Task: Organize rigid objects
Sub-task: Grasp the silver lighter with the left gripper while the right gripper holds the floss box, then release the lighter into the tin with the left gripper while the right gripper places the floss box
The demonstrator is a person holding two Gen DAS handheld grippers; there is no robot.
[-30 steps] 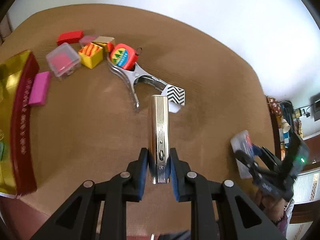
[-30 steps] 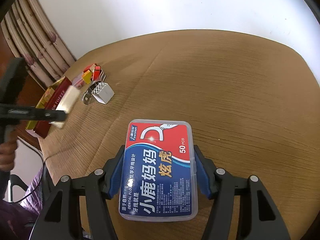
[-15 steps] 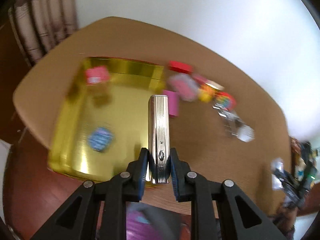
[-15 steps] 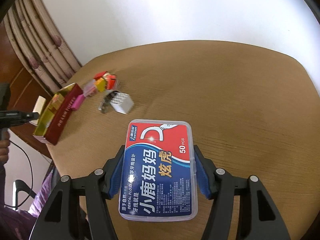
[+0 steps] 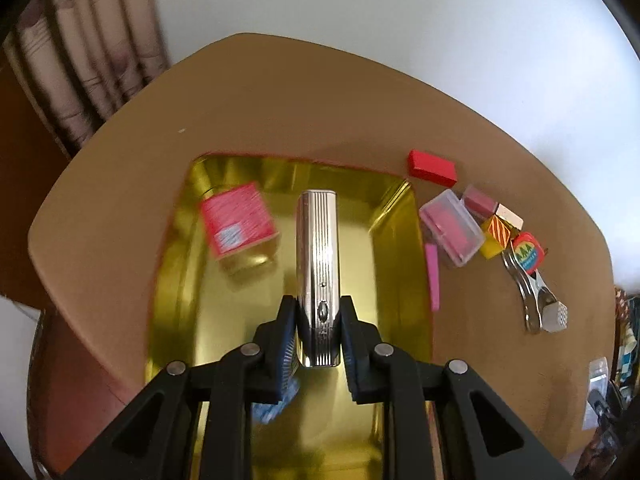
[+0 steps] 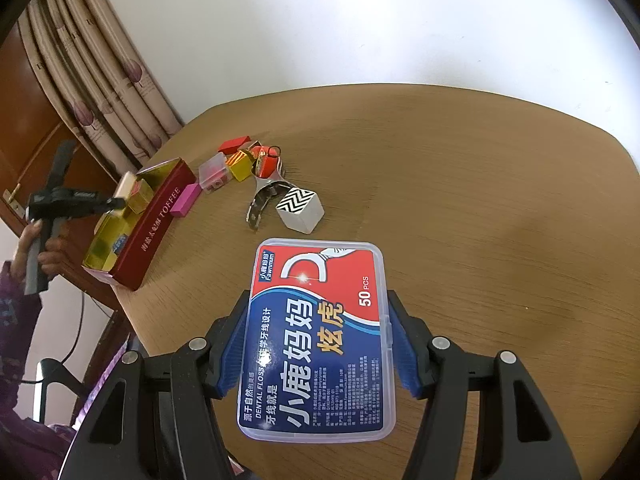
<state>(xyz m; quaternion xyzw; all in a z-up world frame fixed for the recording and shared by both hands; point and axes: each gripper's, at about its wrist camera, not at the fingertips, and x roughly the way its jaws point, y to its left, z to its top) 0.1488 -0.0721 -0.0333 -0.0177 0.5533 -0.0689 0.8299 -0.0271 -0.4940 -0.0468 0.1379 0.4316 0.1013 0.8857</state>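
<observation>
My left gripper [image 5: 319, 320] is shut on a ribbed silver metal case [image 5: 318, 264] and holds it above the open gold-lined red tin [image 5: 396, 248]. The tin holds a red box [image 5: 238, 220] and a small blue item [image 5: 272, 406]. From the right wrist view the left gripper [image 6: 116, 201] hangs over the tin [image 6: 160, 216] at the table's left edge. My right gripper [image 6: 318, 340] is shut on a dental floss box [image 6: 316, 340], held above the wooden table [image 6: 480, 200].
Loose items lie right of the tin: a red block [image 5: 432, 166], a clear box with pink contents [image 5: 452, 228], a pink eraser [image 5: 432, 276], yellow cubes [image 5: 496, 232], a tape measure [image 5: 528, 252], a metal clip [image 5: 528, 296], a zigzag cube [image 6: 300, 210]. Curtains [image 6: 100, 80] hang behind.
My left gripper has swung left with the silver case, from over the bare table to above the tin. The right gripper still holds the floss box, with its view shifted slightly.
</observation>
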